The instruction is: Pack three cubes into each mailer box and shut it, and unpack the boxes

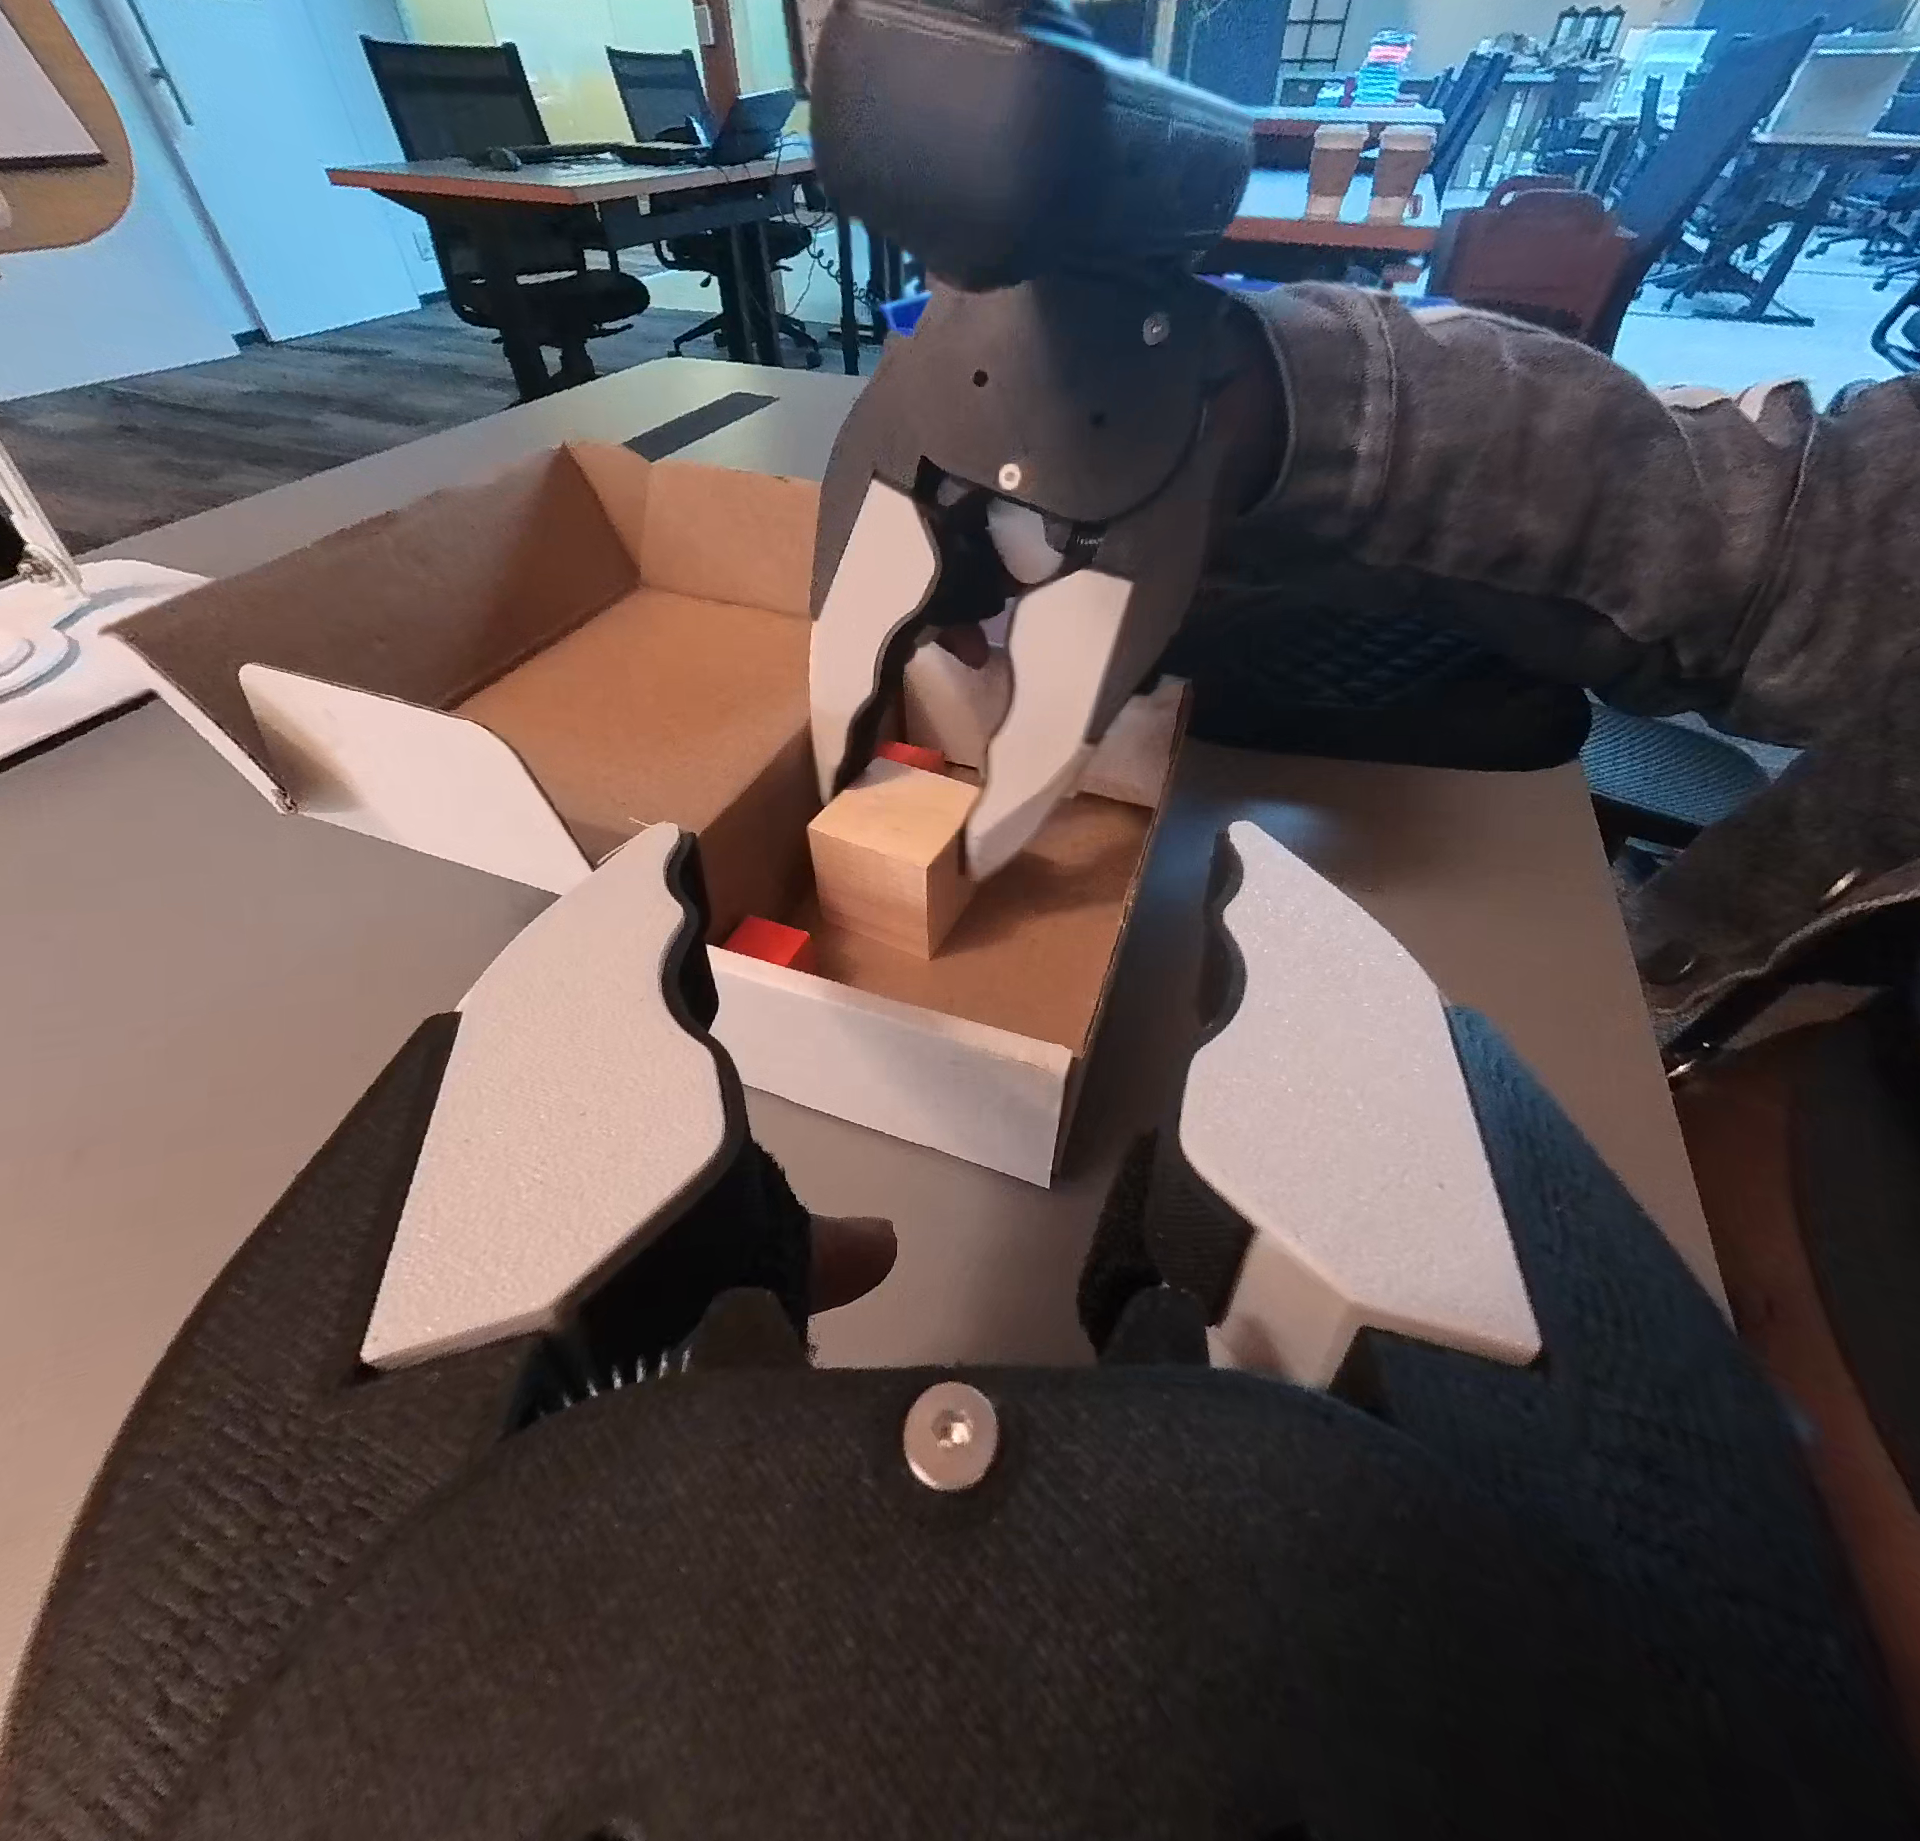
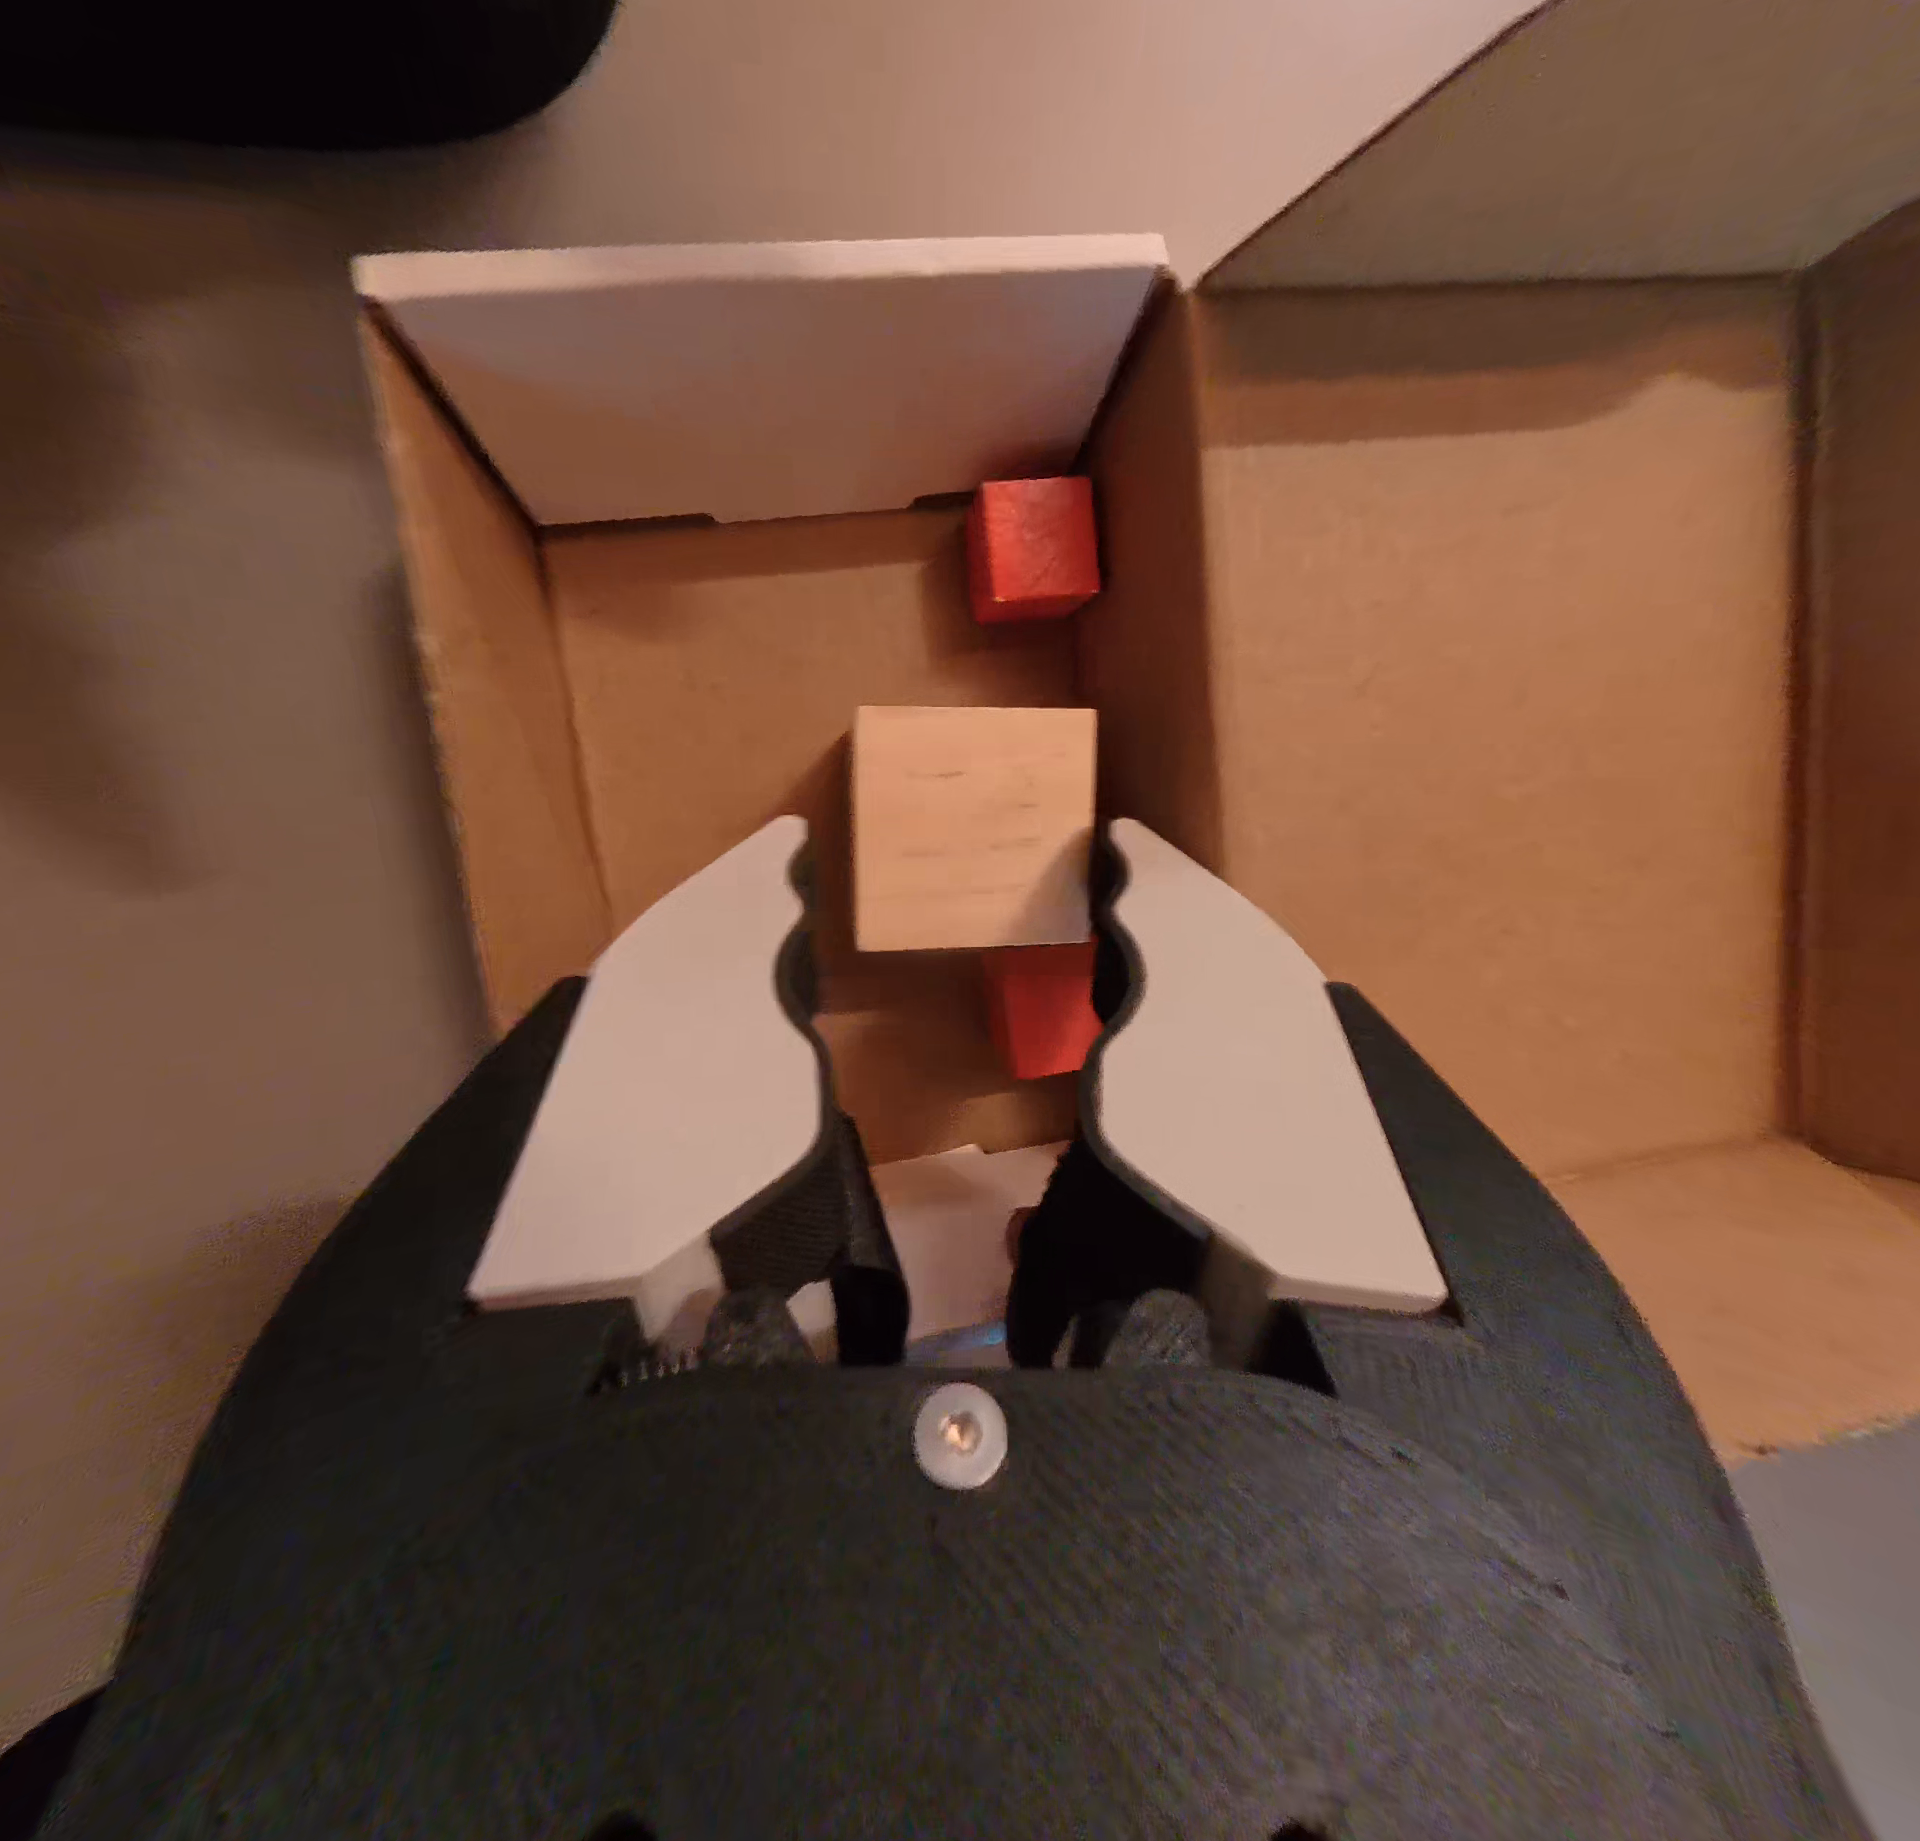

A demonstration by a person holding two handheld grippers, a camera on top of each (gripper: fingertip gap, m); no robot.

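An open mailer box [image 1: 904, 1053] stands on the grey table, white outside and brown inside, with its lid [image 1: 623, 586] folded out flat. Inside are a natural wood cube [image 1: 894, 877] and two red cubes [image 1: 769, 944] [image 1: 914, 757]. My right gripper [image 1: 904, 815] reaches down into the box. In the right wrist view the gripper [image 2: 956, 846] straddles the wood cube [image 2: 971, 825], one finger touching it and a small gap at the other. One red cube [image 2: 1034, 550] lies in the far corner; the other [image 2: 1044, 1012] is partly hidden under the wood cube. My left gripper [image 1: 956, 846] is open and empty before the box.
A person's grey sleeve [image 1: 1507, 503] reaches in from the right above a black office chair [image 1: 1455, 679]. A white object [image 1: 62, 638] lies at the table's left edge. Desks and chairs [image 1: 582, 233] stand beyond the table. The open lid [image 2: 1455, 752] lies beside the box.
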